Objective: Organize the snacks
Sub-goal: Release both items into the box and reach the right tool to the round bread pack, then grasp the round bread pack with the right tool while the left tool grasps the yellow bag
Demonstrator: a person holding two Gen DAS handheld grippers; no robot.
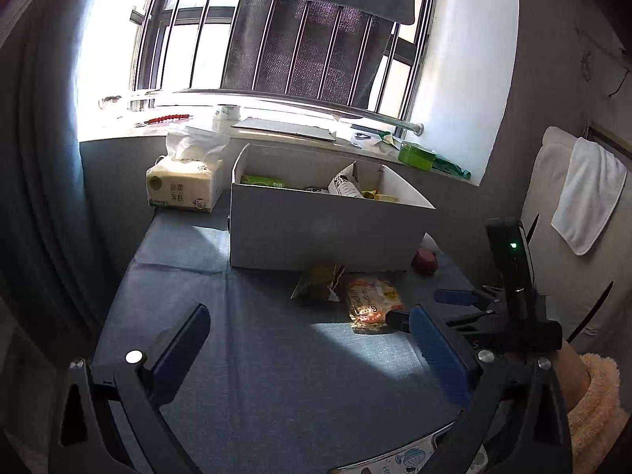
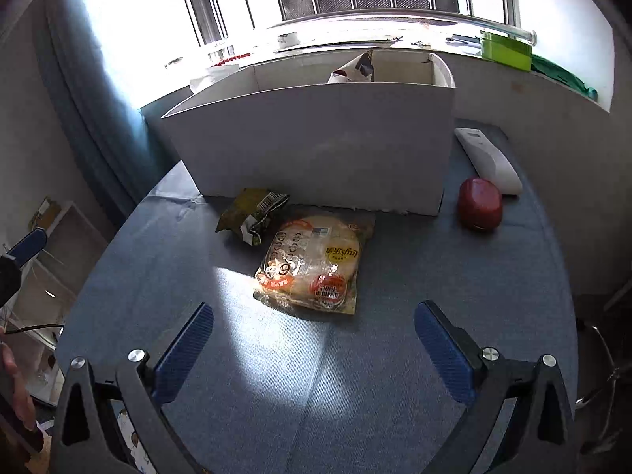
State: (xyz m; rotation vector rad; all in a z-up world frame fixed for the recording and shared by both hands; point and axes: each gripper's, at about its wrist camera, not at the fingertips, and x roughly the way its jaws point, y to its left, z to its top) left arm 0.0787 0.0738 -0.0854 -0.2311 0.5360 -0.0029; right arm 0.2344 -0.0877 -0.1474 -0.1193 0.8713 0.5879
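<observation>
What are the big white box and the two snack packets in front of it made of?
The white box looks like matte cardboard: thin, flat walls with crisp folded corners. The bread packet seems to be clear glossy plastic film, since it glints in the sun and the bun shows through. The green packet looks like crinkled printed plastic or foil film; which of the two, I cannot tell.

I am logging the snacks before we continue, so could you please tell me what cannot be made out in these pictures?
- Box contents: in the right wrist view the front wall hides all but one packet top.
- Box floor, left wrist view: mostly hidden by its wall.
- Green packet: label too small to read.
- Windowsill items: washed out by glare.
</observation>
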